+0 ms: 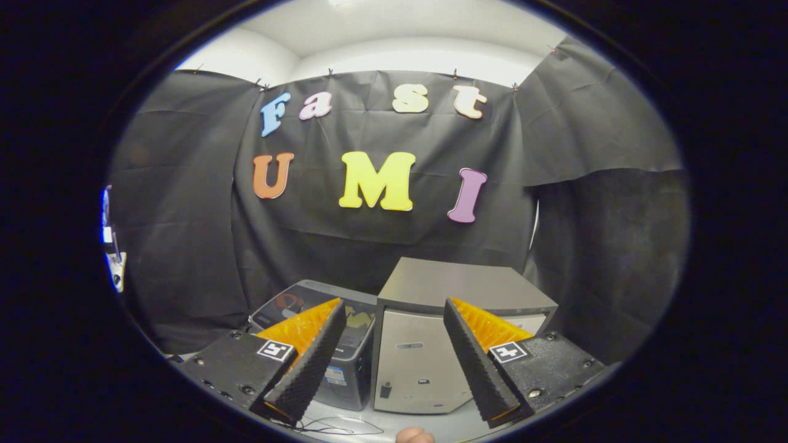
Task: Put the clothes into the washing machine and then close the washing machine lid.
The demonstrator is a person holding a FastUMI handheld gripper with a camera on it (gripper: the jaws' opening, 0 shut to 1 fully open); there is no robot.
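Gripper view: washing machine [425,363] beyond parted jaws.

The gripper [394,363] sits with its fingers [311,363] spread wide apart, nothing between them. Just beyond them there's a silver box-shaped washer [431,344] with its flat top down, standing on a white table [369,424]. Right beside it, touching or nearly so, is a dark bin [345,363] with something orange and yellow inside. A fingertip [414,436] pokes in at the bottom, between the two fingers.
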